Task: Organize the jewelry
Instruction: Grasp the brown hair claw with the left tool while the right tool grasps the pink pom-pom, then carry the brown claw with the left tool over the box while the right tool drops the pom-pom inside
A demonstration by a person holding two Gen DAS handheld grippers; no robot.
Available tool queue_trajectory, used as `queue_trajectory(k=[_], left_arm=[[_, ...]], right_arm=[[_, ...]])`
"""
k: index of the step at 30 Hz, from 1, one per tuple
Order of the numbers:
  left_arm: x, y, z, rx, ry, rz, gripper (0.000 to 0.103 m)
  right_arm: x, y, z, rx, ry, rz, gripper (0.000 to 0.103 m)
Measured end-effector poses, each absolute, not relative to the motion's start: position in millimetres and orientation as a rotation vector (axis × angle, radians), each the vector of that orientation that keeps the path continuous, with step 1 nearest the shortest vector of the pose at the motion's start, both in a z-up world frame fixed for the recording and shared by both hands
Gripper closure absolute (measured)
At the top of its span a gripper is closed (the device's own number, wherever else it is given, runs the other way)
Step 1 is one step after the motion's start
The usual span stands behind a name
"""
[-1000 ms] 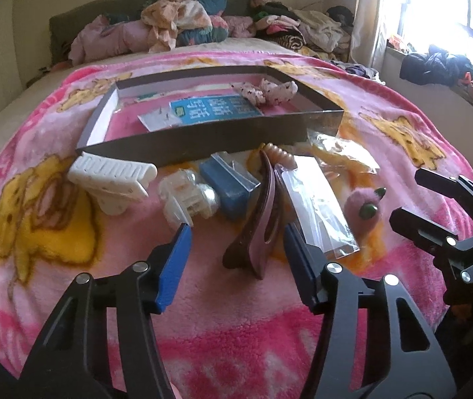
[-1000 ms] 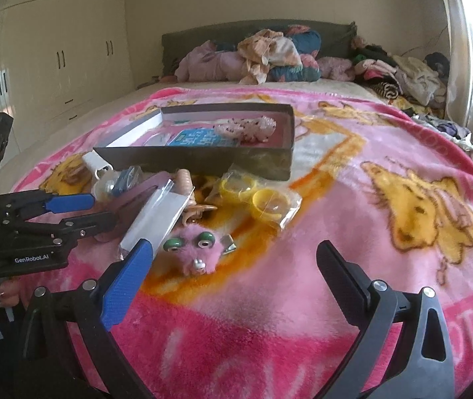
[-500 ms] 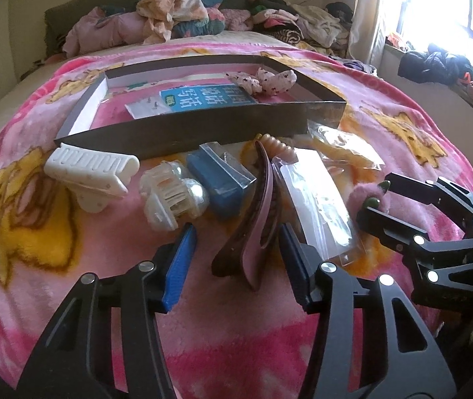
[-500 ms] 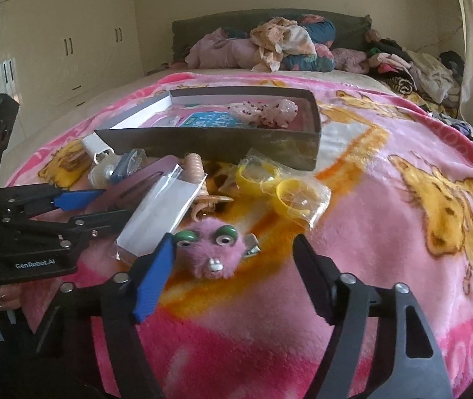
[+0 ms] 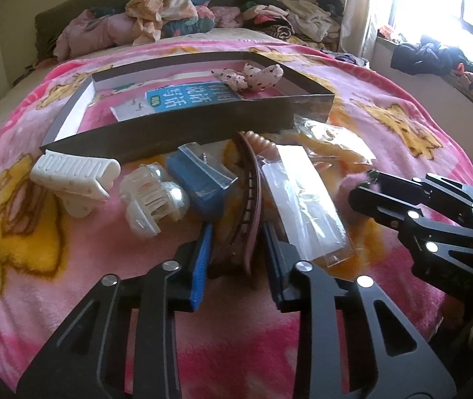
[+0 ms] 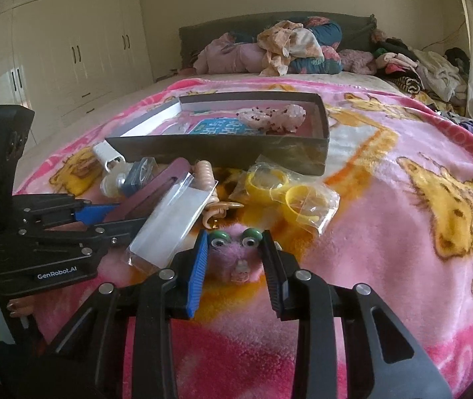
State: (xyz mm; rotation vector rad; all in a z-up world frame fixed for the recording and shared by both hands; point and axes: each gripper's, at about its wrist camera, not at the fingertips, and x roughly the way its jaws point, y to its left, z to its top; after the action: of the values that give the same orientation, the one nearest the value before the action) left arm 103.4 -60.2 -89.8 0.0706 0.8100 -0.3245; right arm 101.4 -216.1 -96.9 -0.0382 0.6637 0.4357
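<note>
Closing left claw (image 5: 236, 256) on stiff, slick hair clip (image 5: 251, 199) near its end, closing right claw (image 6: 235, 259) around soft, light furry toy (image 6: 233, 256), squeezing mid-body.

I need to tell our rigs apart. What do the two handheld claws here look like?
Both the left claw and right claw are black angular frames with silver rivets, one finger padded blue, the other black. The left one's body reads "GenRobot.AI" in white.
</note>
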Motion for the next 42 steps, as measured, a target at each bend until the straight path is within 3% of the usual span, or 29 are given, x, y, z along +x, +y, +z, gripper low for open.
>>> queue_trajectory(k=[17,42], left_arm=[[93.9,-53.4,-62.2,0.029,0.735,-0.355,0.087],[114.1,-2.8,-37.0,-0.088,0.685,-0.256,0.087]], right_arm=[[92.6,-249.9,-81.1,0.075,0.619,0.385,0.073],[111.4,-214.5,-46.6,0.017,0.576,0.429,0.073]])
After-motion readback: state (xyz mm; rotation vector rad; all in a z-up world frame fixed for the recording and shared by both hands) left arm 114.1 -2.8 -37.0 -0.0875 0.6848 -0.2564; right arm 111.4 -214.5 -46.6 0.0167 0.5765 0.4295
